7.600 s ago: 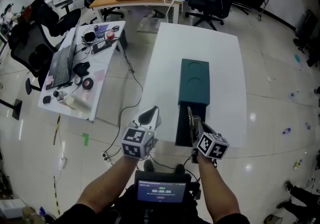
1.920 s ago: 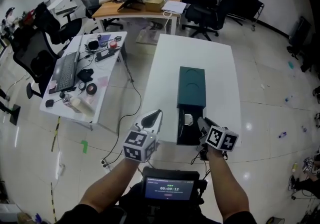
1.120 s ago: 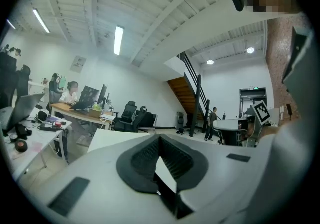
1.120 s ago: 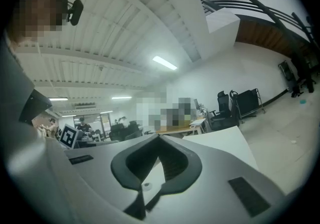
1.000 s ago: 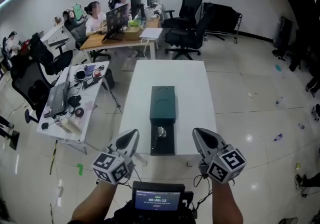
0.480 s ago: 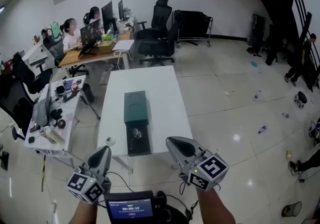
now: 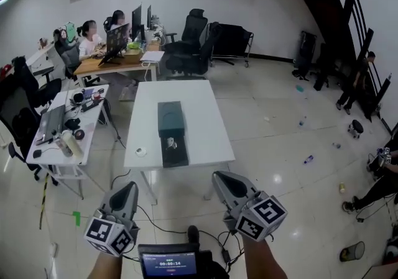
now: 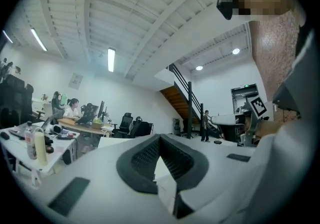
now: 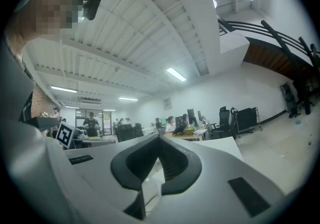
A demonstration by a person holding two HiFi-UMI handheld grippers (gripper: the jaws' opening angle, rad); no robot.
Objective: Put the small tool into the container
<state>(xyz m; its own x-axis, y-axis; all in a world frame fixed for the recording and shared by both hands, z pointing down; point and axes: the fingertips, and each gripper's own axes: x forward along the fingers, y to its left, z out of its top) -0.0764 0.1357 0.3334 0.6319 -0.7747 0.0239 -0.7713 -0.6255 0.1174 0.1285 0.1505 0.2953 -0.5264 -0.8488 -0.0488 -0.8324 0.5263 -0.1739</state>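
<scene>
Tool [image 7: 170,142]: one, is sitting in the single container [image 7: 169,116], direction too small to tell. Left gripper [image 7: 127,186] and right gripper [image 7: 221,176] are hovering, jaws together, empty.

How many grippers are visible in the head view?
2. The left gripper is at lower left, the right gripper at lower centre, both shut, short of the table.
</scene>
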